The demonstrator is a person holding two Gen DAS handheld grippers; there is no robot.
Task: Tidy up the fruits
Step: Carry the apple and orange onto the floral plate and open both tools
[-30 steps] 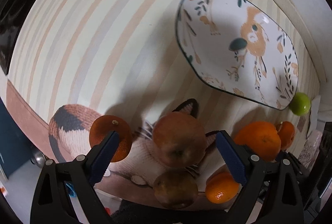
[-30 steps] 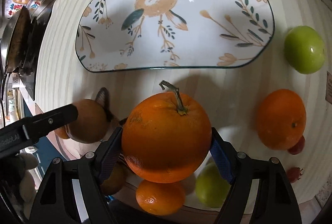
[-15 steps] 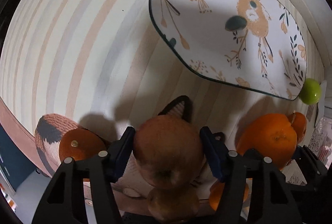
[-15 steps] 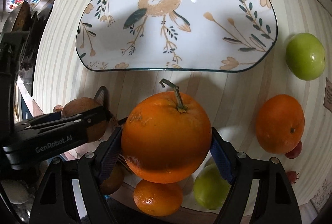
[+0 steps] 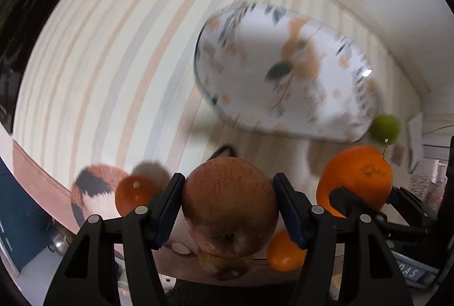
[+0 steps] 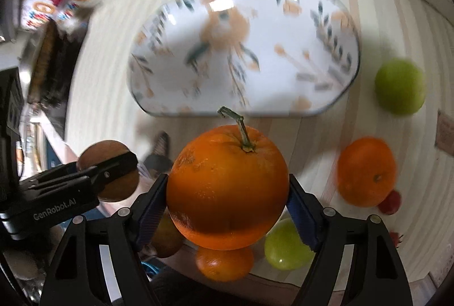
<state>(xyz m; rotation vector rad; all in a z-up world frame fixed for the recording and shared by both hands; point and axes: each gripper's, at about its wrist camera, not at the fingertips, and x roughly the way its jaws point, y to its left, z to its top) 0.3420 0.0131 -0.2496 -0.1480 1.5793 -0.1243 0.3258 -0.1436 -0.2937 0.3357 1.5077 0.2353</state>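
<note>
The striped desk (image 5: 93, 73) carries everything below me, and the largest item on it is the patterned plate (image 6: 244, 50), an elongated dish with its long axis running left to right in my right wrist view; it is blurred in both views and lies ahead of both sets of jaws, well apart from them. My right gripper (image 6: 227, 189) has its jaws closed against both flanks of the stemmed orange (image 6: 227, 187), which fills the space between the blue pads; its stem points up and away from me toward the plate, tilted slightly left. My left gripper (image 5: 229, 204) has its jaws closed on the brown-red apple (image 5: 229, 201), gripped on its left and right sides, with its calyx end facing back toward my camera, so its core axis runs roughly along my fingers. Both held fruits are raised clear of the desk. On the desk to the right of the plate sits a green apple (image 6: 400, 86), close beside the plate's right end. Nearer me on the right lies a loose orange (image 6: 367, 171), with a small red fruit (image 6: 391, 202) touching its lower right edge. Beneath my right jaws I register a second green apple (image 6: 285, 246) and a small orange (image 6: 224, 263), partly hidden. Left of my left jaws, a small tangerine (image 5: 134, 198) sits stem up.
</note>
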